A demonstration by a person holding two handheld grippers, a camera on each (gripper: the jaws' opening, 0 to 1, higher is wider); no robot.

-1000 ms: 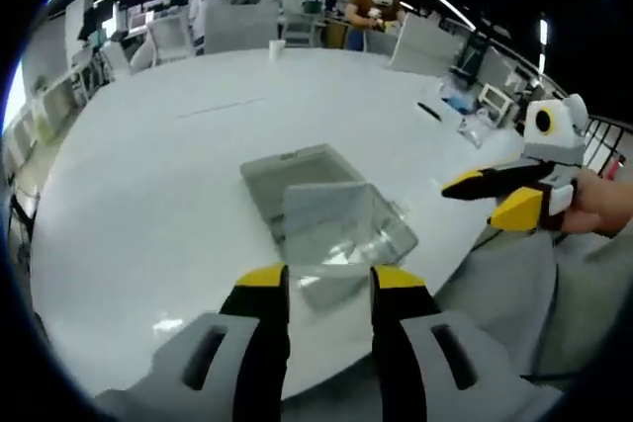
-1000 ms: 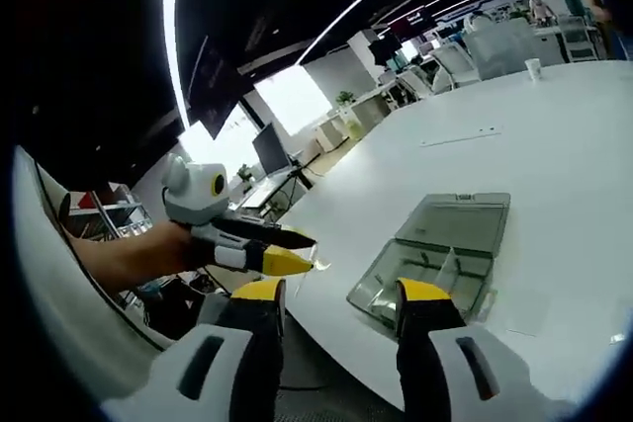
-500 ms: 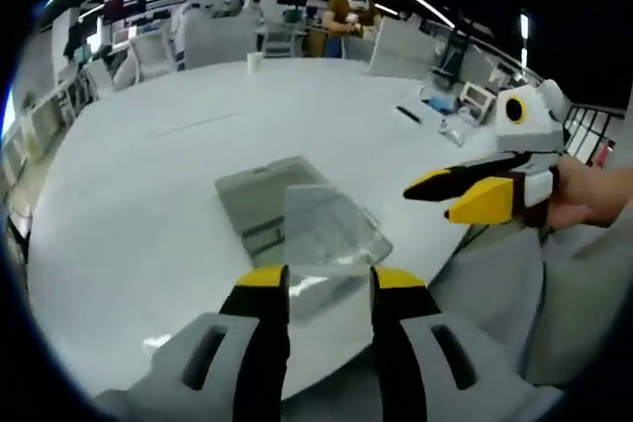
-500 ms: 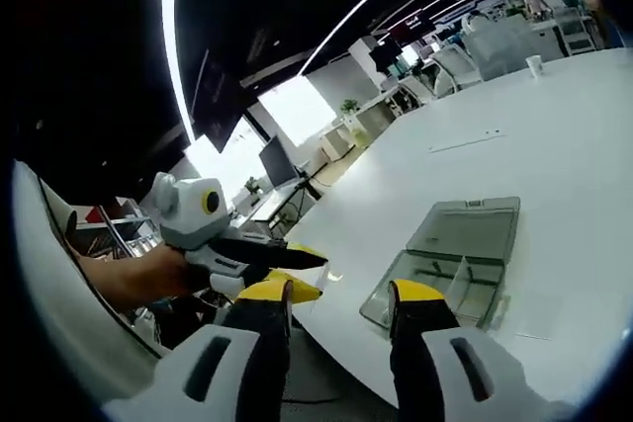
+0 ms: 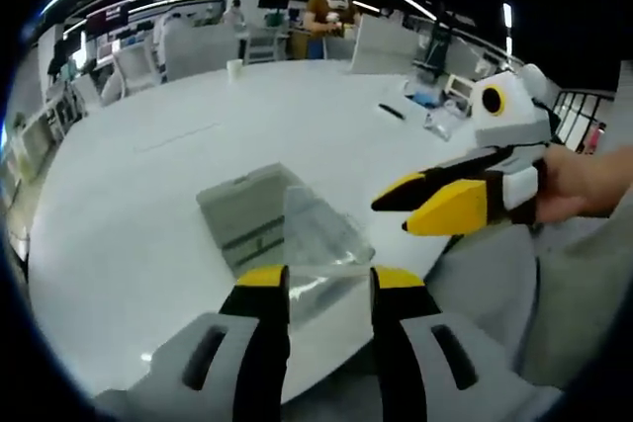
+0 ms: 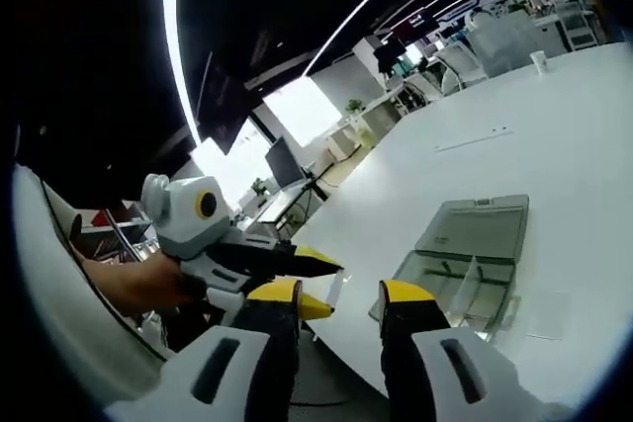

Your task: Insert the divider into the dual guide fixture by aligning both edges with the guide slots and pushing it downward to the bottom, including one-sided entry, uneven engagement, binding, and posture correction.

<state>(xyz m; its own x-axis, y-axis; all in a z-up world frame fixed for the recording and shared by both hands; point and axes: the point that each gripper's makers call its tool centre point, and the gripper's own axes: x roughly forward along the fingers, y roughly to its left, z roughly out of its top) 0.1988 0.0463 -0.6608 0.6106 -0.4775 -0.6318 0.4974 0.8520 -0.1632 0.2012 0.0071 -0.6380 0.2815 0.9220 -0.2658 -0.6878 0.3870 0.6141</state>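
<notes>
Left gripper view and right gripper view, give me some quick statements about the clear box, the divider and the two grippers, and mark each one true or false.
1. The clear box lies open on the white table. True.
2. The left gripper holds the clear divider above the box. True.
3. The right gripper grips the box lid. False: it hangs in the air beside the box, holding nothing.
4. A paper cup stands inside the box. False: it stands far across the table.
</notes>
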